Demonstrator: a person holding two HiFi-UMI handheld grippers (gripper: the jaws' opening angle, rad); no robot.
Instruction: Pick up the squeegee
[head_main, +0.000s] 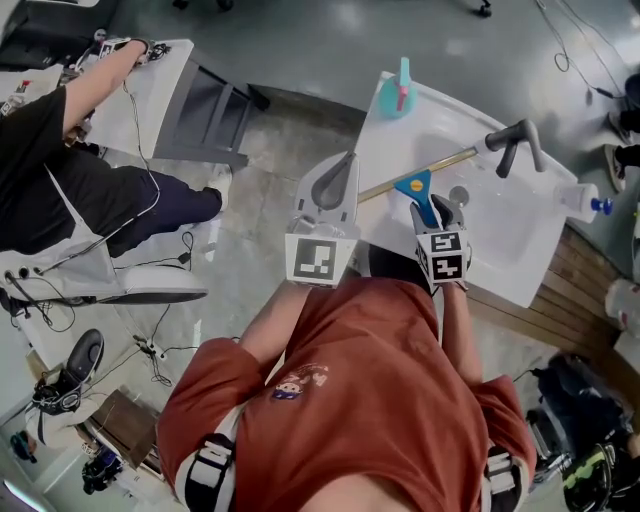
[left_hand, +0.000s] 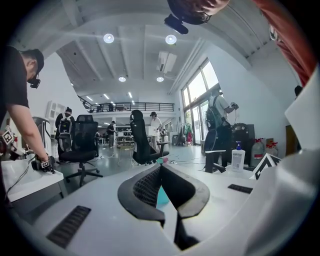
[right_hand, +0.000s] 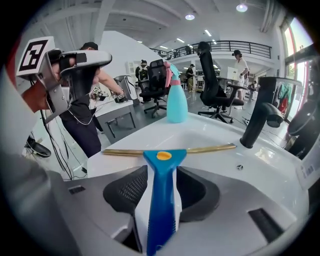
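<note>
Blue handle of the squeegee is lying on the white sink straight between the wide-apart jaws of my right gripper, brass blade crosswise ahead; my left gripper, jaws together, is hovering farther off.

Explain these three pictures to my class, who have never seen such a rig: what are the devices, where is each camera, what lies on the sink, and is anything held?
There is no robot here. A person in a rust-red shirt holds a two-jaw gripper in each hand. The head view looks down from a camera on the person's head. Each gripper view comes from a camera riding on that gripper.

A squeegee with a blue plastic handle and a brass-coloured blade lies on the white sink, near its dark grey tap. A turquoise spray bottle with a pink trigger and a white pump bottle stand on the rim.

The right gripper is open, with the squeegee's handle between its jaws, not pinched. The left gripper is shut and empty, beside the sink.
</note>
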